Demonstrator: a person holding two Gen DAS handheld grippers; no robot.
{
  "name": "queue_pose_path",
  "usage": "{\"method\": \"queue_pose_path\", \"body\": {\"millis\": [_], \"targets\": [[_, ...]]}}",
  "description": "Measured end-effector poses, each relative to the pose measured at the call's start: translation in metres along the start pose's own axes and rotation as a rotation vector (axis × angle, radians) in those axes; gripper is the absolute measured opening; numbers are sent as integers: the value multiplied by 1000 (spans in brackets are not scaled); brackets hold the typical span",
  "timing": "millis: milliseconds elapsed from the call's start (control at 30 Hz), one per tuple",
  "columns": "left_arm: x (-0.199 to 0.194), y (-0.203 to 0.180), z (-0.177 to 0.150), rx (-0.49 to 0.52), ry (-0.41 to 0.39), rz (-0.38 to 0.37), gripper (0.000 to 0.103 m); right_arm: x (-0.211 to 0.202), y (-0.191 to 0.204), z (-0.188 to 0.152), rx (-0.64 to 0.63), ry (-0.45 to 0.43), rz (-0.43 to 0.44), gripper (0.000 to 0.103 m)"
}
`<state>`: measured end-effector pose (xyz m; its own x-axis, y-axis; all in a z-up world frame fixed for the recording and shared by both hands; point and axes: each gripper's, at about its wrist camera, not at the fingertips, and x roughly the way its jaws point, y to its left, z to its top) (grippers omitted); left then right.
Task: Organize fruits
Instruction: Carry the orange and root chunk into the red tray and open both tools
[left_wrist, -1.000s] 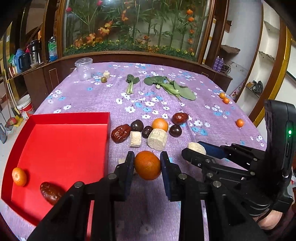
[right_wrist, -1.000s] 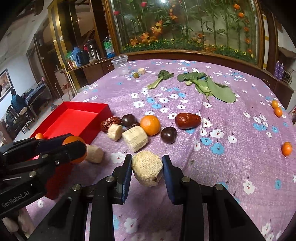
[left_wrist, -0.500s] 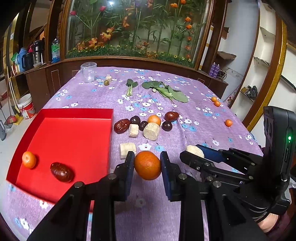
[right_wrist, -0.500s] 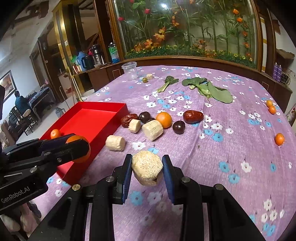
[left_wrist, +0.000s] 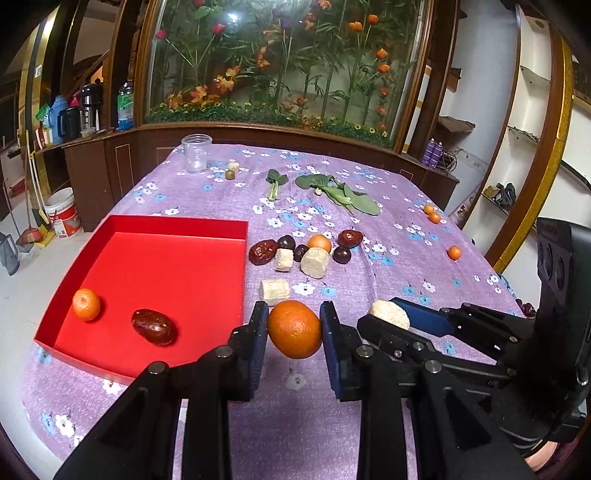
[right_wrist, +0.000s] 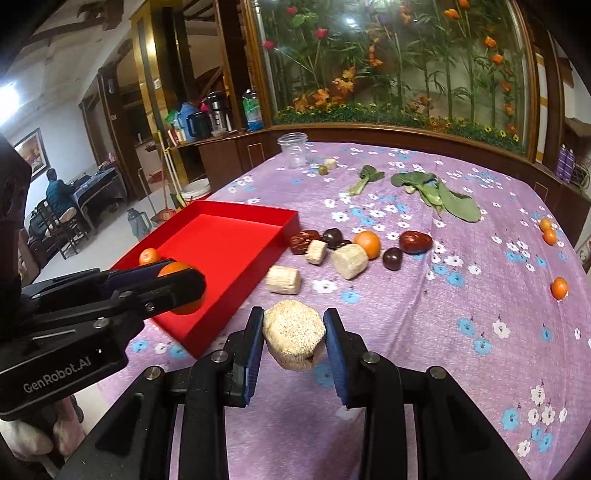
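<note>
Your left gripper (left_wrist: 294, 328) is clamped on an orange (left_wrist: 294, 329), held in the air above the purple flowered tablecloth (left_wrist: 388, 236) just beside the near right corner of the red tray (left_wrist: 177, 225). Your right gripper (right_wrist: 294, 339) grips a pale, rough-textured cylindrical chunk (right_wrist: 293, 339) between its blue pads, also raised off the cloth, with the tray to its left. Inside the tray lie a small tangerine (left_wrist: 86, 304) near the left wall and a red jujube (left_wrist: 154, 327) closer to the middle of the near edge, the two apart from each other. Beyond the tray's right wall sits a cluster: a wrinkled dried date (left_wrist: 262, 252), two dark plums (left_wrist: 286, 242), another orange (left_wrist: 319, 243), a glossy jujube (left_wrist: 350, 238) and two pale chunks (left_wrist: 314, 262), with a third pale chunk (left_wrist: 274, 291) lying alone nearer you. Three small tangerines (left_wrist: 454, 253) lie well apart on the right side of the table, leafy greens (left_wrist: 343, 194) farther back, and a clear plastic jar (left_wrist: 197, 153) near the far edge.
</note>
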<state>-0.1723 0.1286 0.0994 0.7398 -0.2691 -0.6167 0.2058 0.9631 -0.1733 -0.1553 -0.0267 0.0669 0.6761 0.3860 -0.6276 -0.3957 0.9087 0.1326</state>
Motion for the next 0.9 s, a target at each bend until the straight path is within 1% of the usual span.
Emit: {"method": "queue_pose_path", "body": {"millis": [133, 333, 467, 700, 900], "targets": [[-8, 6, 1, -2, -20, 22, 27, -2, 12, -1, -21, 0, 15, 35], [-16, 22, 2, -21, -43, 75, 27, 1, 27, 1, -51, 9, 37, 36], [-18, 40, 4, -32, -61, 146, 27, 7, 34, 4, -62, 21, 59, 36], [-12, 73, 3, -86, -48, 195, 27, 23, 47, 13, -68, 54, 99, 36], [-3, 90, 2, -99, -28, 215, 28, 41, 59, 22, -88, 82, 124, 36]]}}
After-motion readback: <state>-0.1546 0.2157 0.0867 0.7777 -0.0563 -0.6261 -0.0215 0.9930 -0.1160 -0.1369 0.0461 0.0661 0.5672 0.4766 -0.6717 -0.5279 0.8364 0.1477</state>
